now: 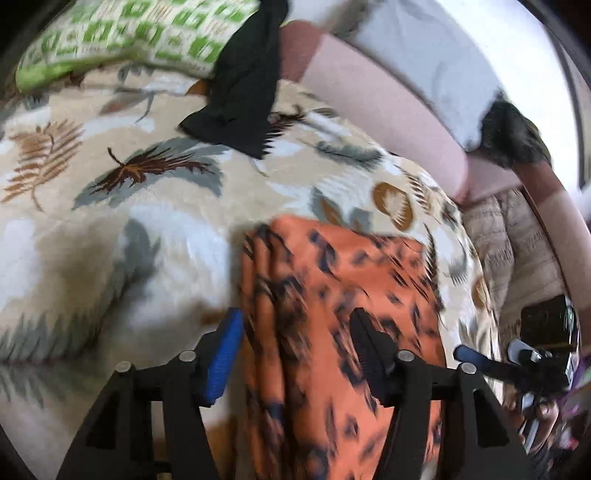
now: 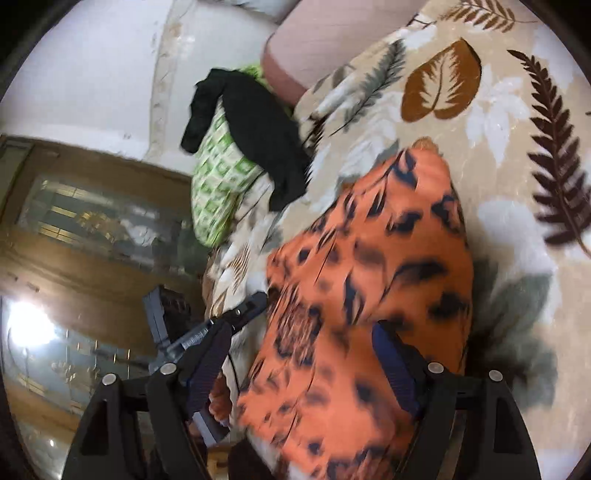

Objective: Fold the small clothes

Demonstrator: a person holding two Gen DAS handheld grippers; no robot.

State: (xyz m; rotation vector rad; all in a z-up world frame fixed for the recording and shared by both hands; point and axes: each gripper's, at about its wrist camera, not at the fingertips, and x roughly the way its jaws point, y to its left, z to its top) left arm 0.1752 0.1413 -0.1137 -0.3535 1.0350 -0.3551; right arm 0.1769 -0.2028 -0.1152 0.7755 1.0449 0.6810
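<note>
Spread over the bed is a cream blanket (image 1: 110,229) printed with brown and grey leaves, and that is my working surface. At its far left a green-and-white patterned cloth (image 1: 140,33) lies bunched, with a black garment (image 1: 243,85) draped across its edge and down onto the blanket. Nearer me, right of centre, sits the orange garment with dark blotches (image 1: 343,280), already gathered into a long, narrow, rumpled strip running towards me. My left gripper (image 1: 295,354) hangs over its near end with jaws spread; the blue pad is just beside the cloth's left edge and the black one is over the fabric, neither pressing. My right gripper (image 2: 295,369) is likewise spread wide, straddling the strip, pinching nothing. I judge the fabric thin, light and limp, probably a bit slick: it will sag and slide rather than hold a crease. I would pinch it at a corner or doubled edge, through all layers, so the fold doesn't peel apart.
</note>
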